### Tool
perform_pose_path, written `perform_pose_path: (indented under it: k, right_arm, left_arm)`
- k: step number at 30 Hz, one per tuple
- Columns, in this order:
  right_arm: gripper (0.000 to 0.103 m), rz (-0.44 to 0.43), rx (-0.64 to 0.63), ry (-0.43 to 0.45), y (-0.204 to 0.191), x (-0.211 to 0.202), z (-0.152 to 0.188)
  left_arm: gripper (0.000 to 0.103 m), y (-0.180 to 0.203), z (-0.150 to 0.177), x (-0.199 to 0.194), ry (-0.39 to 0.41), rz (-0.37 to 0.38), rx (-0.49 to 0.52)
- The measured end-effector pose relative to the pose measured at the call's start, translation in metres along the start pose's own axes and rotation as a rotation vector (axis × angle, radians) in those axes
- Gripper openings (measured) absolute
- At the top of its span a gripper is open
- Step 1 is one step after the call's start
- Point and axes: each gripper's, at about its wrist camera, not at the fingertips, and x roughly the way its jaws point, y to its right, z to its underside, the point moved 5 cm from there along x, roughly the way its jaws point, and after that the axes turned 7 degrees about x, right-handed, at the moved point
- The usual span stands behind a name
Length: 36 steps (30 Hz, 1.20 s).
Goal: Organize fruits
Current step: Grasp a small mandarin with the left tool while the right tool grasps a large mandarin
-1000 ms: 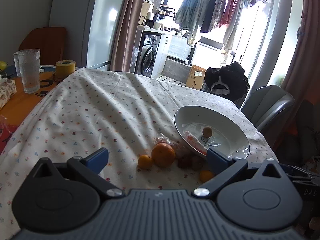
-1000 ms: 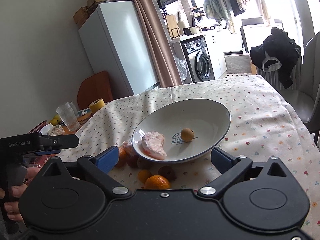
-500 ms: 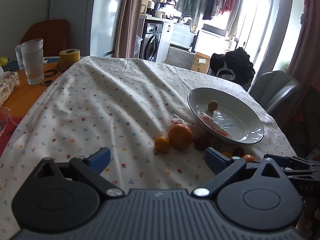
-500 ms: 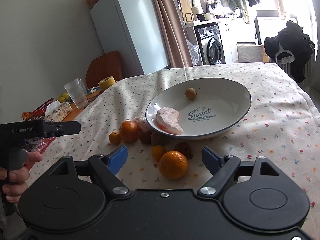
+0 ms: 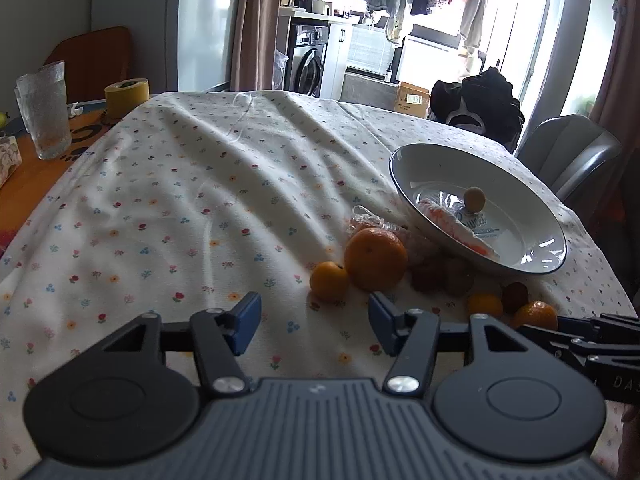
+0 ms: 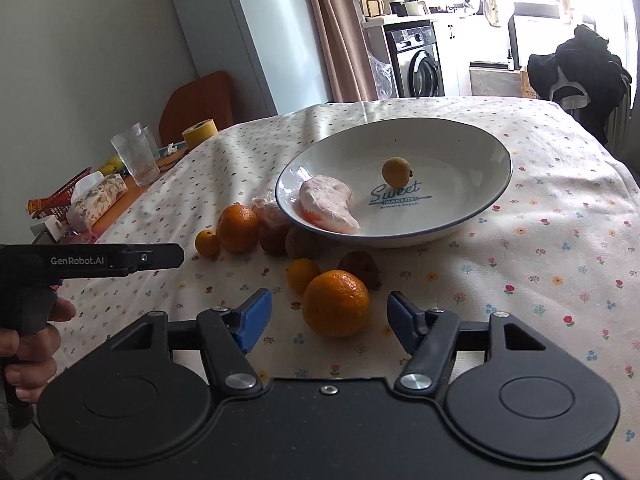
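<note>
While both claws hang wide open over the desk (image 6: 560, 216), nothing is gripped yet. Landmark: the white plate (image 6: 472, 224).

Left of the plate, far off: two glasses (image 6: 134, 154), a tape roll (image 6: 199, 131), a tissue pack (image 6: 98, 198); clutter, likely no part of the job.

Left claw (image 5: 314, 322): spread, aimed at a kumquat (image 5: 329, 281) touching a large orange (image 5: 375, 259), both just left of the plate. Probably lining up for one of them.

Against the plate's near-left rim: wrapped fruit (image 6: 268, 210) and two brownish fruits (image 6: 302, 242), partly tucked under the rim.

Right claw (image 6: 328, 320): spread, bracketing a second large orange (image 6: 335, 303) in front of the plate without touching. Looks like the next pick. A second kumquat (image 6: 302, 275) and a dark fruit (image 6: 358, 267) lie just behind it.

On the plate: one wrapped piece (image 6: 328, 204), one small round fruit (image 6: 396, 172).

Count: loose fruits, about eight; plated, two. Task looks early.
</note>
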Motion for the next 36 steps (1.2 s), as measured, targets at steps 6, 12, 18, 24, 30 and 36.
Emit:
perform_pose_path:
  k: [6,12,18,24,30,36]
  right_arm:
    - [0.039,-0.007,0.006,-0.014,0.004,0.005,0.0]
    - [0.037,-0.014,0.012,-0.012,0.006,0.004,0.0]
    - [0.037,-0.018,0.013,-0.002,0.005,-0.001,0.0]
    - [0.037,-0.032,0.022,0.022,0.007,-0.009,-0.005]
    - [0.037,-0.05,0.038,0.043,0.01,-0.015,-0.006]
    - [0.037,-0.053,0.038,0.053,0.01,-0.018,-0.01]
  left_arm:
    - [0.048,0.0,-0.004,0.013,0.003,-0.017,-0.003]
    - [0.031,-0.001,-0.005,0.02,0.003,0.0,-0.021]
    - [0.021,0.0,-0.005,0.009,0.03,0.031,-0.052]
    - [0.021,0.007,-0.008,-0.012,0.06,0.033,-0.082]
    - [0.021,0.016,-0.007,-0.029,0.082,0.042,-0.07]
    - [0.021,0.019,-0.009,-0.043,0.102,0.049,-0.068]
